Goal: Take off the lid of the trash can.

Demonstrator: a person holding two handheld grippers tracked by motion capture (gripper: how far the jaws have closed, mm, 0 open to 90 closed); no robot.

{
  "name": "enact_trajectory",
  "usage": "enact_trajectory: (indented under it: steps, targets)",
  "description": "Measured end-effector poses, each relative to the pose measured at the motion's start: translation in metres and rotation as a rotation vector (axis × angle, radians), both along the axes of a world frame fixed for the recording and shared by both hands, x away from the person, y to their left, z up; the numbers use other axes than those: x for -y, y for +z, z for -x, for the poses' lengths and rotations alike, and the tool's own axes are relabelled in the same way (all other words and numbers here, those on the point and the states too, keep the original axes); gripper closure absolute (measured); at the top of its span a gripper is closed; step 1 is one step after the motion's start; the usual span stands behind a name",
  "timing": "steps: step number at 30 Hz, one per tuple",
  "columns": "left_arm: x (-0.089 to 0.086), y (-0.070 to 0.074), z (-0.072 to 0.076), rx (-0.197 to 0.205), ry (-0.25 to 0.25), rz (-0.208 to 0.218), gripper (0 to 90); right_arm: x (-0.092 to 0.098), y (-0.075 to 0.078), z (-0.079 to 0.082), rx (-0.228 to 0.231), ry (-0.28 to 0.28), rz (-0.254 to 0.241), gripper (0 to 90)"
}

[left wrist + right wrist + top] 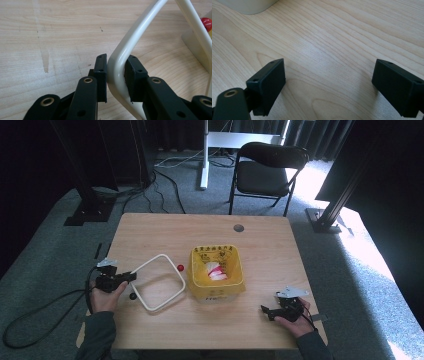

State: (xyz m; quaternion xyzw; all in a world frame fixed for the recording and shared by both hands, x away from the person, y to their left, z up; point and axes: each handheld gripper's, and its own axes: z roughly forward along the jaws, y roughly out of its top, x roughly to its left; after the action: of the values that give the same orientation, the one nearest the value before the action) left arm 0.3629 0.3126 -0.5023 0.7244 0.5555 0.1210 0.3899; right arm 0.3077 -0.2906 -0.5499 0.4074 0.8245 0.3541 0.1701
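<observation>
The square loop of glossy cream-white tube (159,281) lies on the pale wooden table with fine brown grain (260,240). Beside it stands the bright yellow square plastic bin (216,271) (dark print runs along its rim), with a crumpled red-and-white wrapper (215,270) inside. A small red ball (180,267) sits by the loop. The black left gripper (115,75) and black right gripper (329,87) have brass-coloured rivets. The carpet (50,245) is grey-green.
</observation>
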Motion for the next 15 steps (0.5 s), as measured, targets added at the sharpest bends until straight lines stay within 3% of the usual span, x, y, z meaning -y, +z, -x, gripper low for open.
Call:
enact_trajectory:
  steps: [8,15]
  targets:
    - [0.004,-0.010,-0.007,-0.016,0.015,-0.008,73.1,0.000,0.000,0.000,0.000,0.000,0.001,11.0]
    - [0.007,-0.019,-0.011,-0.020,0.056,-0.081,71.5,0.000,0.000,0.000,0.000,0.000,0.001,11.0]
